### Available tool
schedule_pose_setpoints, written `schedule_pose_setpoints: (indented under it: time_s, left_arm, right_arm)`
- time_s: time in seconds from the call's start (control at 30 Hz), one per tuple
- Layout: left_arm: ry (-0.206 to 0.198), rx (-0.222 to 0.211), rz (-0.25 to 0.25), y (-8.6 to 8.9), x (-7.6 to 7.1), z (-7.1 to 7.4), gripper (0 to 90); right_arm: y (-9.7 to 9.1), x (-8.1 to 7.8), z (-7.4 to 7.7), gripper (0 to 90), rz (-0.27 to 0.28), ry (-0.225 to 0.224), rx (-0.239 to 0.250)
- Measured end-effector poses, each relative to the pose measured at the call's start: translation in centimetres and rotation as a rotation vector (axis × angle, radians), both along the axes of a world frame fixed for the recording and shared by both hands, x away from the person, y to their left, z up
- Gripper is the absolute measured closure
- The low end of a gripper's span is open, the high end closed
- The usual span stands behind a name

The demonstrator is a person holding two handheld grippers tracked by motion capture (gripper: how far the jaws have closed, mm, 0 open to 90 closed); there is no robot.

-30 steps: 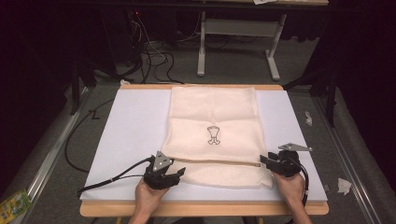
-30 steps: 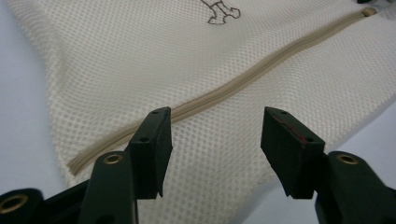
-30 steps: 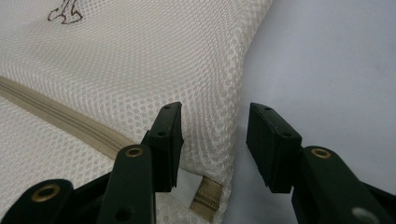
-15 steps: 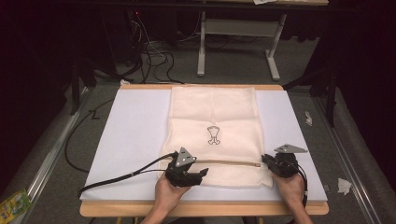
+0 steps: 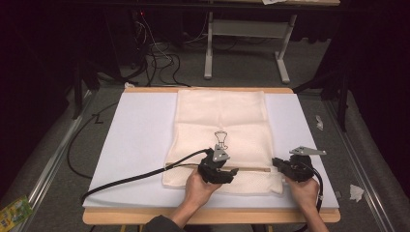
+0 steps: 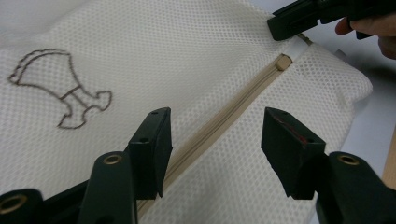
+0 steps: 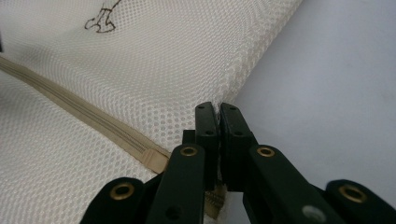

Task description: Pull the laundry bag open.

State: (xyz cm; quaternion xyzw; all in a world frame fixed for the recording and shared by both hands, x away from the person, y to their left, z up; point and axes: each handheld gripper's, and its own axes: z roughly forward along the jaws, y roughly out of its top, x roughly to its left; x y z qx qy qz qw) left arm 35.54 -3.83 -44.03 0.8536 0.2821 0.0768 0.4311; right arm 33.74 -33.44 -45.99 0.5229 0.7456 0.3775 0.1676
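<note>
1. A cream mesh laundry bag (image 5: 221,137) lies flat on a white foam-covered table (image 5: 135,140), its fine honeycomb weave printed with a dark outline figure (image 6: 60,88).
2. A beige zipper (image 6: 224,126) runs straight across the bag near the person's edge.
3. The left gripper (image 6: 215,135) hangs over the zipper, its black jaws wide apart, holding nothing.
4. The right gripper (image 7: 218,135) has just closed, jaws pinched together on the bag's edge at the zipper's end.

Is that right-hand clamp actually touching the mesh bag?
Touching. In the right gripper view the right gripper has its jaws closed together on the edge of the mesh bag, beside the end of the zipper.
</note>
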Motion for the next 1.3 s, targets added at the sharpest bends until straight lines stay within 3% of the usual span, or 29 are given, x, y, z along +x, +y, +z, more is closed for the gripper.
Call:
schedule_pose_setpoints:
  time_s: [0.23, 0.57, 0.67, 0.77, 0.9, 1.2, 1.3]
  left_arm:
    - [0.014, -0.013, -0.042, -3.1, 0.4, -0.4, 46.2]
    - [0.033, -0.028, -0.076, -5.9, 0.5, -1.4, 53.7]
    - [0.034, -0.014, -0.081, -6.6, 0.5, -1.6, 54.6]
    - [0.032, -0.02, -0.092, -7.1, 0.3, -1.7, 55.2]
    - [0.067, -0.057, -0.081, -7.4, 0.7, -2.0, 57.1]
    - [0.055, -0.042, -0.092, -8.3, 0.6, -2.2, 57.5]
    - [0.064, -0.068, -0.094, -8.7, 0.5, -2.3, 57.9]
  right_arm:
    - [0.0, -0.1, 0.5, 88.6, 0.014, 0.0, 0.005]
    - [0.1, 0.0, 1.1, 88.7, 0.024, -0.01, 0.006]
    - [0.2, -0.1, 1.3, 88.8, 0.021, -0.009, 0.011]
    - [0.2, 0.0, 1.3, 88.8, 0.023, -0.012, 0.01]
    - [0.2, 0.0, 1.5, 88.8, 0.027, -0.013, 0.02]
    - [0.4, 0.1, 1.7, 88.8, 0.03, -0.011, 0.027]
    - [0.5, 0.1, 1.9, 88.8, 0.041, -0.019, 0.029]
